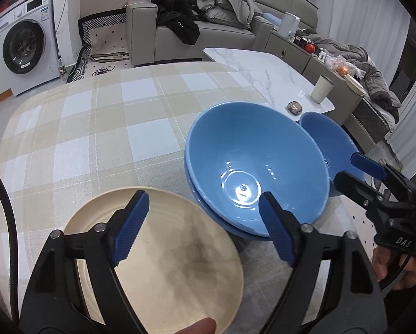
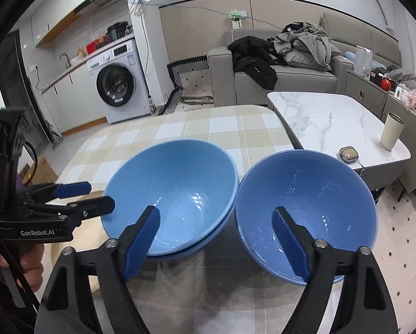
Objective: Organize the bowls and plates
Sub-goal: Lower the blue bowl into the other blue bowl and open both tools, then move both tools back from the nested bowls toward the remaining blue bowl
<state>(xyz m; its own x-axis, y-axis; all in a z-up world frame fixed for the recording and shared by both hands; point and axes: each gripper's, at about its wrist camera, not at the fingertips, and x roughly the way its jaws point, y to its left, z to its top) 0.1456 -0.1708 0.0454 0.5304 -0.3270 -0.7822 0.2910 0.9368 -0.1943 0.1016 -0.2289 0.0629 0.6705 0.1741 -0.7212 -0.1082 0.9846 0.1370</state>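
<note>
Nearest the left wrist camera sits the cream plate (image 1: 158, 253), low on the checked surface (image 1: 96, 128), with the left claw (image 1: 205, 222) spread wide and empty above its far edge; one blue pad hangs over the plate, the other over the rim of the stacked blue bowls (image 1: 252, 167) just to the right; these two nested bowls touch or nearly touch the plate's right edge; further right stands the single blue bowl (image 2: 305, 211), just beside the stack, rims almost meeting; the right claw (image 2: 219, 239) is also spread and holds nothing, its left pad over the stack's near rim and its right pad inside the single bowl's near wall; my reading is that the single bowl goes onto the stack next, and the right claw is the nearer one, with that bowl's near rim lying just ahead and slightly right of its centre, so a small rightward shift would straddle the rim
</note>
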